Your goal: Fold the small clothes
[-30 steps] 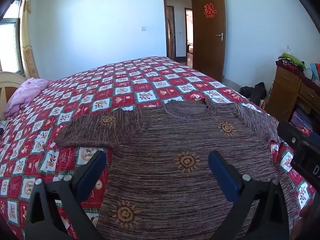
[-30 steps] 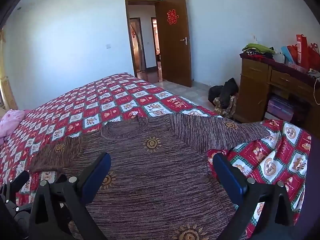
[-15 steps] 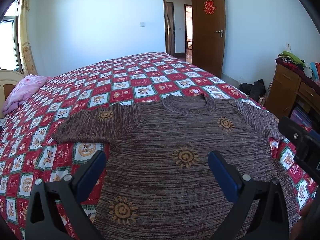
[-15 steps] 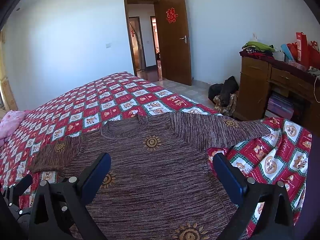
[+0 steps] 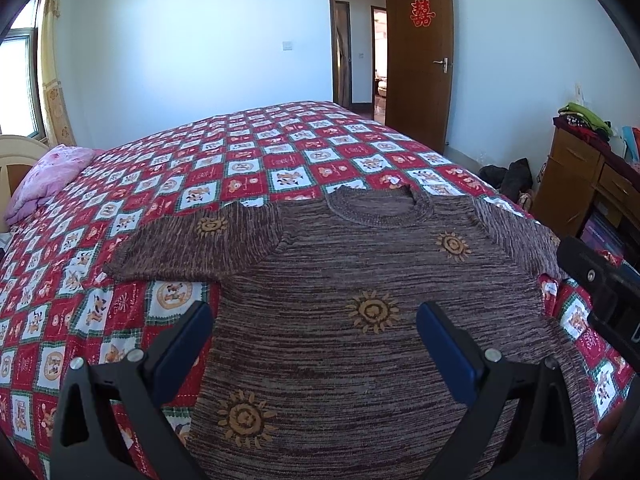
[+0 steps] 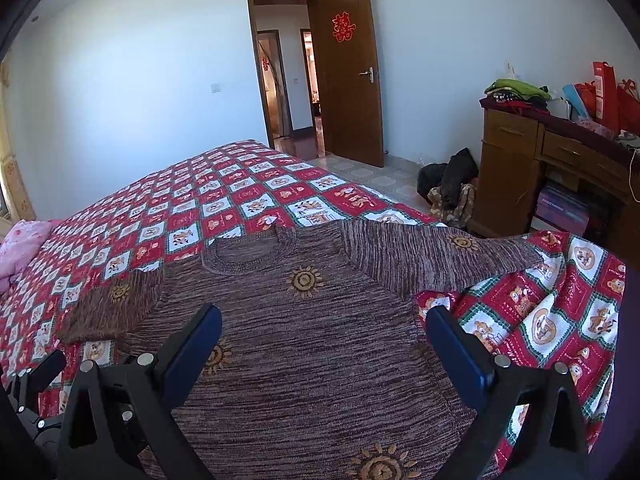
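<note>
A brown knitted sweater (image 5: 360,280) with orange sun motifs lies flat on the bed, collar away from me and both sleeves spread out; it also shows in the right wrist view (image 6: 304,320). My left gripper (image 5: 316,328) is open and empty, held above the sweater's lower body. My right gripper (image 6: 324,336) is open and empty, held above the sweater's lower right part. The right sleeve (image 6: 440,256) reaches toward the bed's right edge. The left sleeve (image 5: 192,244) lies on the quilt.
The bed is covered by a red, white and green checked quilt (image 5: 240,168). A pink pillow (image 5: 48,176) lies at the far left. A wooden dresser (image 6: 540,168) with piled clothes stands at the right, bags (image 6: 448,184) on the floor beside it. The brown door (image 6: 352,72) stands open.
Both grippers have risen and tilted slightly, so the sweater sits a little lower and farther in both views. Both stay open. The sweater has not moved.
</note>
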A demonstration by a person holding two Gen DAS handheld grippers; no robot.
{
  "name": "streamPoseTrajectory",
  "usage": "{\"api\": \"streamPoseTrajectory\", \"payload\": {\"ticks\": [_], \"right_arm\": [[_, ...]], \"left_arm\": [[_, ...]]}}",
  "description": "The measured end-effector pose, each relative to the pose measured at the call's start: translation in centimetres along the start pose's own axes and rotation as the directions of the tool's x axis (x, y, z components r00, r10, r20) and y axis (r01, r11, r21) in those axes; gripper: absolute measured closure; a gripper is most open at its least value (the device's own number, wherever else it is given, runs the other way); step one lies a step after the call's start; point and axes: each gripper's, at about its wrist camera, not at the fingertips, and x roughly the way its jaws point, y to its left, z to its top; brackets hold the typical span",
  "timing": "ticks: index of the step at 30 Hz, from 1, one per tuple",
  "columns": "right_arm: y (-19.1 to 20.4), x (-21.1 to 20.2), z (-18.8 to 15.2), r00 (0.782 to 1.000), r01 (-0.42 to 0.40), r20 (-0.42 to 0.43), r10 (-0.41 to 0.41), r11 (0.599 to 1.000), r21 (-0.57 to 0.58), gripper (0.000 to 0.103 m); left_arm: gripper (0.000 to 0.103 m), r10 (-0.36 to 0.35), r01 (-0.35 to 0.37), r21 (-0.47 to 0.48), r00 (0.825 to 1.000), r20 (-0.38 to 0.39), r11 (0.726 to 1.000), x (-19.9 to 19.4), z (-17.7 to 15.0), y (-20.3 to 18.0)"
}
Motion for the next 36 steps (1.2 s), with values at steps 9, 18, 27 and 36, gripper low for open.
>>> {"api": "streamPoseTrajectory", "payload": {"ticks": [9,18,27,36], "right_arm": [[-0.1,0.1,0.0,1.000,0.000,-0.002,0.000,1.000,-0.001,0.001],[-0.1,0.1,0.0,1.000,0.000,-0.002,0.000,1.000,0.000,0.001],[-0.1,0.3,0.0,1.000,0.001,-0.006,-0.001,1.000,0.000,0.001],[-0.1,1.1,0.2,1.000,0.000,-0.022,0.000,1.000,0.005,0.001]], "left_arm": [[0.000,0.001,-0.001,0.001,1.000,-0.010,1.000,0.2,-0.1,-0.2],[0.000,-0.002,0.002,0.002,1.000,-0.014,1.000,0.3,0.0,-0.4],[0.000,-0.004,0.004,0.001,1.000,-0.024,1.000,0.6,0.1,-0.6],[0.000,-0.006,0.006,-0.005,0.999,-0.040,1.000,1.3,0.1,-0.6]]}}
